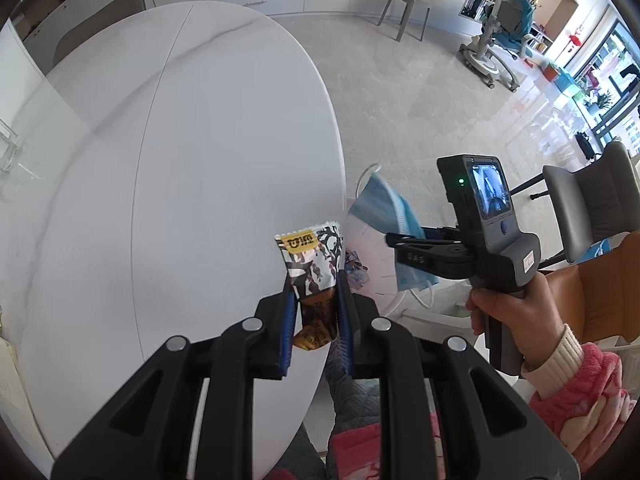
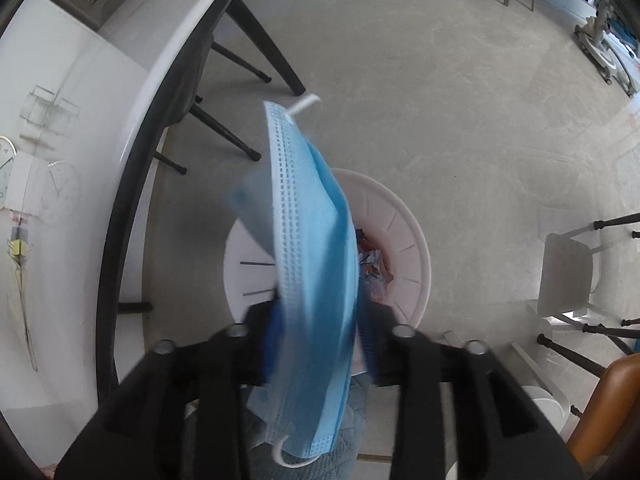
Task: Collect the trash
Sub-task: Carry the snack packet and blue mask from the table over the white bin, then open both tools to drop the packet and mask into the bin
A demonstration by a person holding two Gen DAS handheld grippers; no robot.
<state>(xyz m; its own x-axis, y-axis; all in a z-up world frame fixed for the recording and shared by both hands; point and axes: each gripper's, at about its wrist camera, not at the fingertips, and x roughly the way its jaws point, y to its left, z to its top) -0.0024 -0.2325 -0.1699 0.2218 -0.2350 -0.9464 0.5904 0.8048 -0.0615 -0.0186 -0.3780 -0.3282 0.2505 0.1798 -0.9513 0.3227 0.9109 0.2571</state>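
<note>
My left gripper [image 1: 316,280] is shut on a snack wrapper [image 1: 310,258], black and white with a yellow label, at the right edge of the white oval table [image 1: 180,160]. To its right a hand holds my right gripper [image 1: 400,240] over a pale round bin [image 1: 372,264] on the floor. A blue face mask [image 2: 312,248] hangs between the right gripper's [image 2: 320,320] fingers, blurred, above the bin [image 2: 412,248]. Its jaws stand apart and a gap shows beside the right pad, so the mask looks loose. Colourful wrappers [image 2: 374,264] lie in the bin.
Dark table legs [image 2: 264,40] stand just left of the bin. A white chair [image 2: 568,272] and an orange-brown chair [image 2: 608,400] are at the right. A grey chair [image 1: 592,200], a stool [image 1: 404,12] and a pink sleeve [image 1: 576,392] show in the left wrist view.
</note>
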